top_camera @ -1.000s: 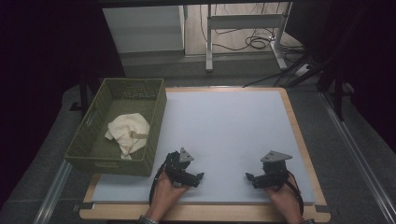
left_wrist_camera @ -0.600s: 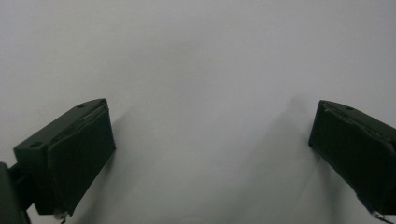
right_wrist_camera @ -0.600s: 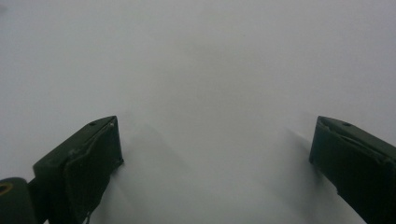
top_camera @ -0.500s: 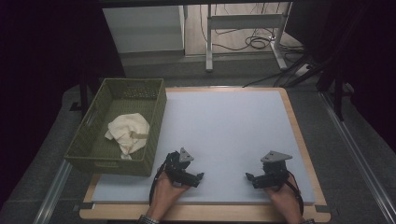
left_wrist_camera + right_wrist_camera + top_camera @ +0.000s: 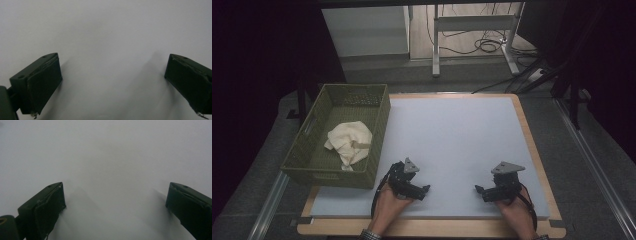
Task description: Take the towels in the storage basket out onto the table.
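A person is holding the left gripper (image 5: 426, 188) low over the near left part of the pale mat (image 5: 452, 140), its jaws pointing toward the middle of the table. The right gripper (image 5: 478, 189) is sitting opposite it over the near right part, jaws pointing back at the left one, and the two are well apart. In the left gripper view the left gripper's (image 5: 112, 85) jaws are standing wide apart with bare mat (image 5: 107, 37) between them, so this claw is released and grasping nothing. The right gripper view is showing the same for the right gripper (image 5: 115, 207): jaws spread wide over the plain mat (image 5: 107, 152), released and empty. A crumpled cream cloth (image 5: 350, 142) is lying inside the green basket (image 5: 381, 120), which is standing at the left edge of the table, just left of the left gripper and a little farther off.
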A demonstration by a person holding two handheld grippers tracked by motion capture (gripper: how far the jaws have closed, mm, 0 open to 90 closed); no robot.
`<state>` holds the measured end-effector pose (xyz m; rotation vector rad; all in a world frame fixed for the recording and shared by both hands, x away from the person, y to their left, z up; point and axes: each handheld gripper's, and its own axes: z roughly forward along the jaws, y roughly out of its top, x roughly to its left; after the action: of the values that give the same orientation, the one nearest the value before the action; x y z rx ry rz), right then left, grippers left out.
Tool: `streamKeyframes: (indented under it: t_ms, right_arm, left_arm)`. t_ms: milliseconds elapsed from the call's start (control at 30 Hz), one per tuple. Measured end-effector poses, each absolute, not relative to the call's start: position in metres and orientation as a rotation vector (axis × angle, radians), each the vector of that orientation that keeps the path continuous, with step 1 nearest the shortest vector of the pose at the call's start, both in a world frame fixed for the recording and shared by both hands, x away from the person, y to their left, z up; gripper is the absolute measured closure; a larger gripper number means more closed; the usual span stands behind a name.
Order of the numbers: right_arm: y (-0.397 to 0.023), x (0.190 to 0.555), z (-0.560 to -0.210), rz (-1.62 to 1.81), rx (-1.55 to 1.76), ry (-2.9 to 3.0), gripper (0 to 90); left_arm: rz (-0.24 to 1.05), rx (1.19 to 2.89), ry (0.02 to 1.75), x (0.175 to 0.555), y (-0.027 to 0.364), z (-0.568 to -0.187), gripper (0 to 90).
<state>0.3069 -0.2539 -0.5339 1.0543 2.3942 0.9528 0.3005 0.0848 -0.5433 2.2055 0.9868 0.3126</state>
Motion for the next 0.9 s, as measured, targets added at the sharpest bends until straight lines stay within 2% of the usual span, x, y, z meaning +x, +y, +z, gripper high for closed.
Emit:
streamKeyframes:
  t_ms: [600,900]
  right_arm:
    - [-0.254,0.307,-0.534,0.954,1.053,2.393,2.2]
    - [-0.254,0.307,-0.534,0.953,1.053,2.394,2.2]
  left_arm:
    - [0.296,2.236,0.92,0.306,0.078,-0.516,2.8]
    - [0.278,2.243,0.9,0.315,0.077,-0.49,2.4]
